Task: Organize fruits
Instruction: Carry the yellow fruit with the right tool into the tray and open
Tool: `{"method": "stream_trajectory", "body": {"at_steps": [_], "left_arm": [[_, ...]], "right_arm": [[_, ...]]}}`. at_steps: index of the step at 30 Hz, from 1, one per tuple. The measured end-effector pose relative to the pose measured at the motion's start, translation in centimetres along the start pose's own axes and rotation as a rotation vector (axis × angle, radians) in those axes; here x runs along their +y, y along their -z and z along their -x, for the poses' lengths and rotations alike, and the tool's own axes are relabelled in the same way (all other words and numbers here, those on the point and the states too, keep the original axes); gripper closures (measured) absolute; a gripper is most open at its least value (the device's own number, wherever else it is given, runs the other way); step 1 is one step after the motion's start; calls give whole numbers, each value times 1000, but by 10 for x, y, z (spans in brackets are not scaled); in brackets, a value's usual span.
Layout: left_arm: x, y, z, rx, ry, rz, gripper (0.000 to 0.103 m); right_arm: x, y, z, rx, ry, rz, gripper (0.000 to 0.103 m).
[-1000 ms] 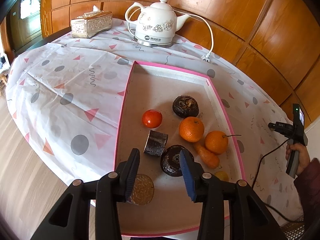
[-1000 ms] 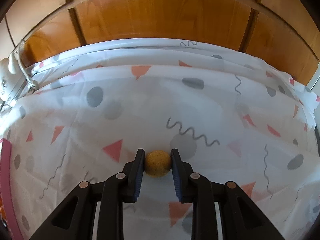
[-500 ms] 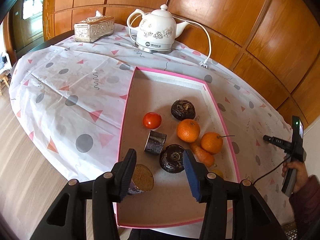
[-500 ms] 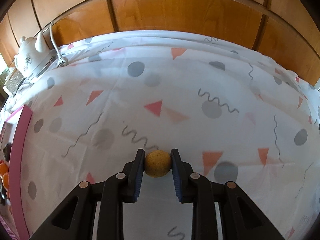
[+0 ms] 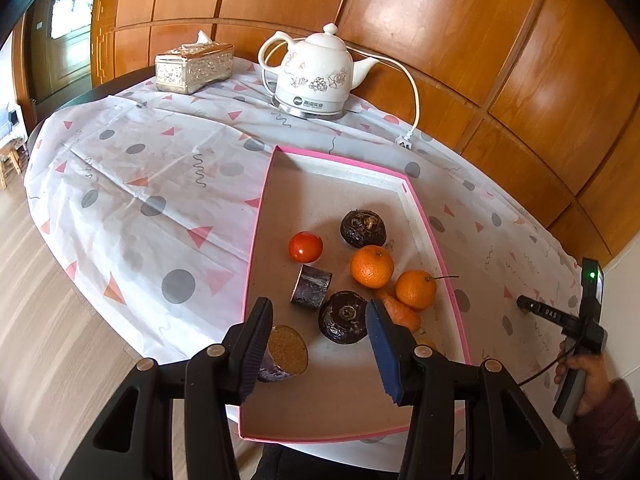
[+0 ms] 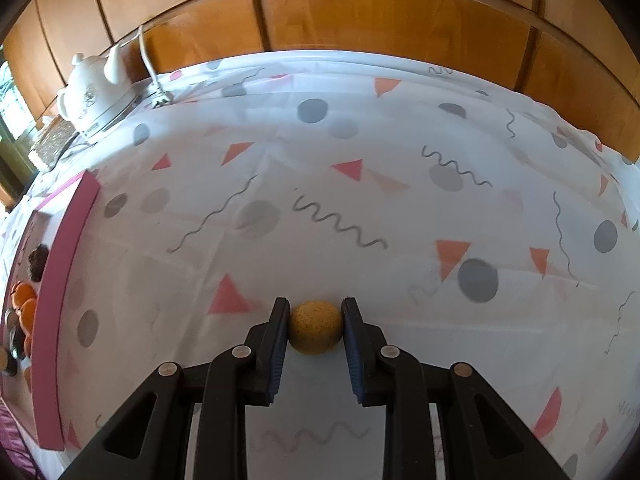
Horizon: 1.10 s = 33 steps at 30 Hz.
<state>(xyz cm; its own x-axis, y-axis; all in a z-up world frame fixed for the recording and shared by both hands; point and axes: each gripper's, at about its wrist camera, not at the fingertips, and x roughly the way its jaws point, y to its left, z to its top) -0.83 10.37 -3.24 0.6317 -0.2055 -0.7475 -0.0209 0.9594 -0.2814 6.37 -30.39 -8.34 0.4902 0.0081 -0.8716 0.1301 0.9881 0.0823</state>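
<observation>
My right gripper (image 6: 315,326) is shut on a small round yellow-brown fruit (image 6: 315,327) and holds it above the patterned tablecloth. The pink-rimmed tray (image 5: 256,236) lies in the left wrist view; its rim also shows at the left of the right wrist view (image 6: 60,280). In the tray lie a tomato (image 5: 305,247), two oranges (image 5: 372,266) (image 5: 415,290), two dark round fruits (image 5: 363,229) (image 5: 344,317), a carrot (image 5: 402,314), and two cut dark pieces (image 5: 311,286) (image 5: 286,350). My left gripper (image 5: 318,344) is open above the tray's near end.
A white electric kettle (image 5: 314,76) with cord and a silver tissue box (image 5: 194,66) stand at the table's far side. Wood panelling rises behind the table. The floor lies off the table's left edge. The right hand-held gripper (image 5: 576,320) shows at the far right.
The right gripper has swung left with the fruit, bringing the tray rim and kettle into its view. The left gripper has pulled back and up from the tray.
</observation>
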Motion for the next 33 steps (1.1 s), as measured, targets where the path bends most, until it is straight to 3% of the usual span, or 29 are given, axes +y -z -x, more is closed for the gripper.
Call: {"method": "stream_trajectory", "body": {"at_steps": [12, 16, 33], "left_arm": [[8, -1, 4, -12, -2, 33, 54], [12, -2, 6, -22, -7, 60, 47], [20, -4, 16, -74, -73, 77, 37]], "right_arm": [[35, 20, 14, 4, -81, 74, 77], [47, 26, 17, 4, -98, 101, 77], [43, 31, 14, 10, -66, 98, 77]]}}
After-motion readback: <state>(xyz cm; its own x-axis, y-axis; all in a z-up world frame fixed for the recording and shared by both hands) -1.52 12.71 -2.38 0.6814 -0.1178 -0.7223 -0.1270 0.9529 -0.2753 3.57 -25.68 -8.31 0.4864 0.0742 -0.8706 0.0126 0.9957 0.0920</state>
